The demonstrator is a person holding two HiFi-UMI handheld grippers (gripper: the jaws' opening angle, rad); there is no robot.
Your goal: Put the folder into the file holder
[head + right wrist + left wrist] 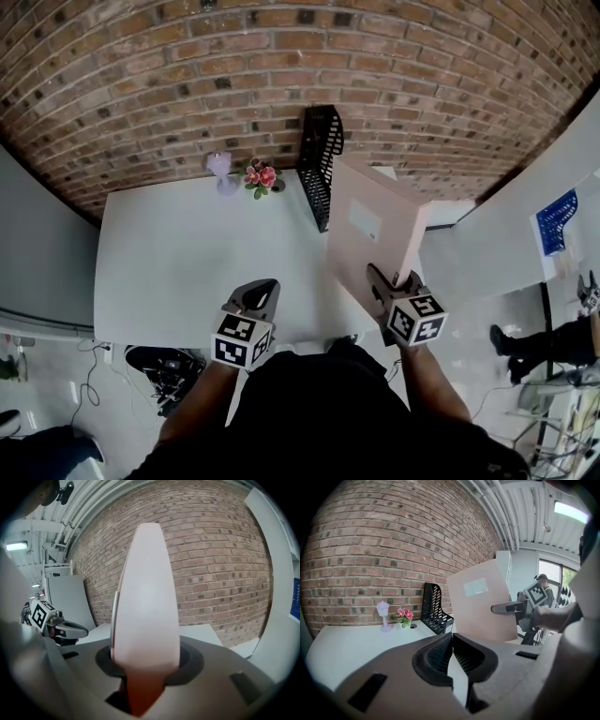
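Folder (375, 230), pale pink with a white label on its face, shown lifted clear of the counter (187, 253) and held roughly upright over the counter's 3 o'clock side. The right claw (382, 279) is clamped on the folder's lower near edge; the right gripper view shows the folder's edge rising straight out from between the jaws, which press on it from both sides. The left claw (264, 292) hovers over the counter's 6 o'clock edge with its jaws together and nothing between them; it plays no part in the grip. The file holder (319, 164), black mesh and apparently without contents, stands at the counter's 12 o'clock edge against the brick wall (281, 56), at about 11 o'clock from the folder and apart from it. A small pot of flowers (261, 176) and a pale lilac lamp (221, 171) sit at about 9 o'clock from the holder, out of the likely path. Progress, as judged: the pick-up is done and the folder is in the air, but the insertion has not begun. What is left is to carry the folder toward 11 o'clock, line its lower edge up with the holder's open slot, lower it in, and open the right claw to let go.
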